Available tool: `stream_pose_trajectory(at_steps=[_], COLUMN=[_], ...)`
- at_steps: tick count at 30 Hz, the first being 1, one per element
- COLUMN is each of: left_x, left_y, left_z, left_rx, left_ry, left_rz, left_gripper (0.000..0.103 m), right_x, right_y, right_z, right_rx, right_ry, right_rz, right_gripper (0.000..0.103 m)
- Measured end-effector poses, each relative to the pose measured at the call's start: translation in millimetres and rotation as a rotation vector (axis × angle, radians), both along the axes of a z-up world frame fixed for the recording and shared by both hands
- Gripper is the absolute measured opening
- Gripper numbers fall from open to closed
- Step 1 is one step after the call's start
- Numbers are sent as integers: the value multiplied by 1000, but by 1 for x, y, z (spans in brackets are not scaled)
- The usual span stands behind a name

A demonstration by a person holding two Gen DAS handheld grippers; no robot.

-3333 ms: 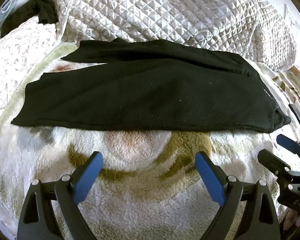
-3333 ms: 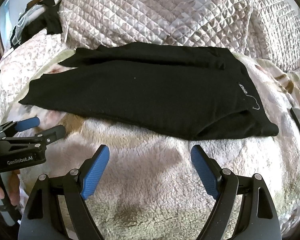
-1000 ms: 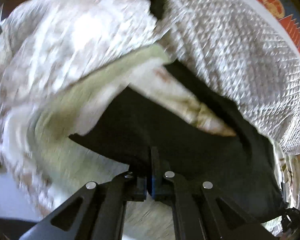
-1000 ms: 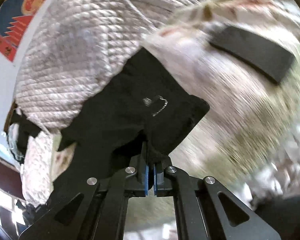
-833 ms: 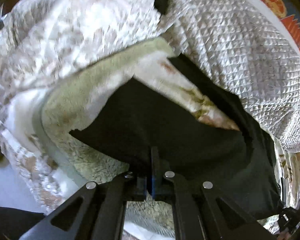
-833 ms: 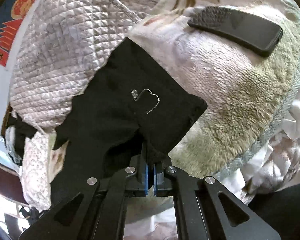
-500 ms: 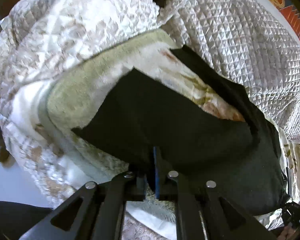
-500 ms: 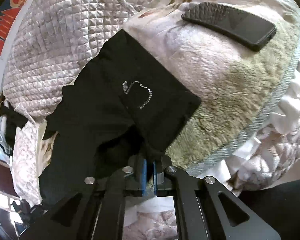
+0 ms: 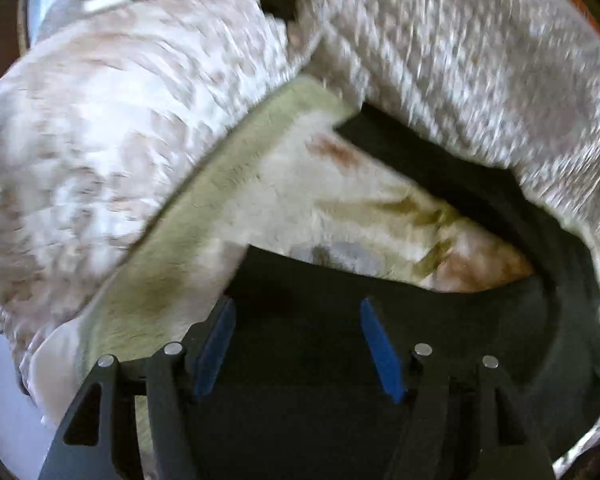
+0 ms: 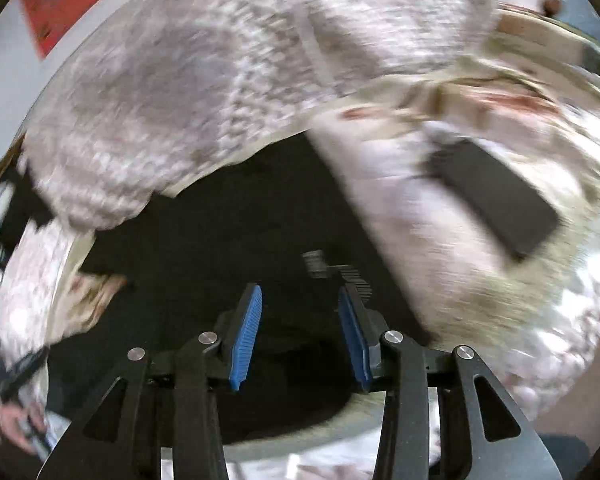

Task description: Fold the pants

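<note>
Blue pads line the two fingers of the left gripper (image 9: 296,344), and they stand apart with nothing held between them. Just under and past them lie the black pants (image 9: 340,380), one pair, spread on the fuzzy cream and green blanket (image 9: 204,240). One black pant leg (image 9: 452,176) runs away along the far edge of the blanket, and a wedge of blanket shows between it and the near part. Past that sit two quilted covers, a pale flowery one (image 9: 100,152) on the left and a grey one (image 9: 480,60) on the right. On the other side, the right gripper (image 10: 300,336) also has its two blue fingers spread wide over the pants (image 10: 228,240), gripping nothing. A small white mark (image 10: 332,268) shows on the black cloth just past the fingertips. To the right, one flat black thing (image 10: 492,204), maybe a phone, lies on the blanket (image 10: 420,220), apart from the pants. Farther back is the grey quilt (image 10: 204,68), and behind it a bit of red wall picture (image 10: 48,12). Both views are blurry.
</note>
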State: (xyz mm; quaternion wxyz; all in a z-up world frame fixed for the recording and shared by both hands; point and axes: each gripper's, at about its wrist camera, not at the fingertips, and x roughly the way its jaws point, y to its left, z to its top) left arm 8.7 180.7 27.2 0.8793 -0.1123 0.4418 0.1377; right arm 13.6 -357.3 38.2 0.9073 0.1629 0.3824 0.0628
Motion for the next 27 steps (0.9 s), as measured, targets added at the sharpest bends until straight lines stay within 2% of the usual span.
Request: stream_pose_trajectory(at_steps=[1,2,3,4,6,7,9,11,13,15,17,18,19,20,23,24,25,26,27], left_x=[6,10,11,12,13,11,9,12,14,8,0,-2,-4,-5,3,7,14,16,17], left_y=[-4,-9,-15,-18,-17,-17,-14,-5,4,11,15,15,15,16,10,8,3,-3,-9], left_z=[-5,-8,-8,-7,-2,3,16,19,10,11,17,18,18,16,1,-5,-9,-9,-6], left_rx=[27,88,143,166,169,200,279,282,230,131,36,13,4,0,-10,4,41,97,137], left_ry=[21,26,28,20,-10,-36,-93,-91,-46,-65,-104,-112,-116,-113,-48,-16,5,15,10], left_rz=[-4,-5,-3,-10,12,31,92,125,155,153,107,90,86,80,29,19,11,3,-10], left_gripper=[65,59,30,5,4,1,1,1,1,1,9,33,66,75,76,75,70,63,34], right_x=[4,12,14,19,25,27,31,33,33,30,28,27,28,28,31,32,33,34,34], right_y=[6,16,20,25,32,35,37,36,33,27,22,21,20,21,26,29,33,36,40], right_z=[-4,-8,-11,-14,-21,-26,-33,-37,-39,-38,-36,-36,-37,-37,-40,-40,-41,-42,-42], right_rx=[-4,-11,-16,-19,-21,-19,-10,-19,-28,-23,-21,-25,-27,-26,-12,-9,-9,-11,-14], right_ry=[6,16,19,21,18,21,24,33,41,29,14,12,13,13,20,22,21,20,20], right_rz=[27,61,73,87,101,100,89,78,60,41,23,18,18,21,41,50,63,74,86], right_gripper=[41,41,41,41,41,41,41,41,41,41,41,41,41,41,41,41,41,41,41])
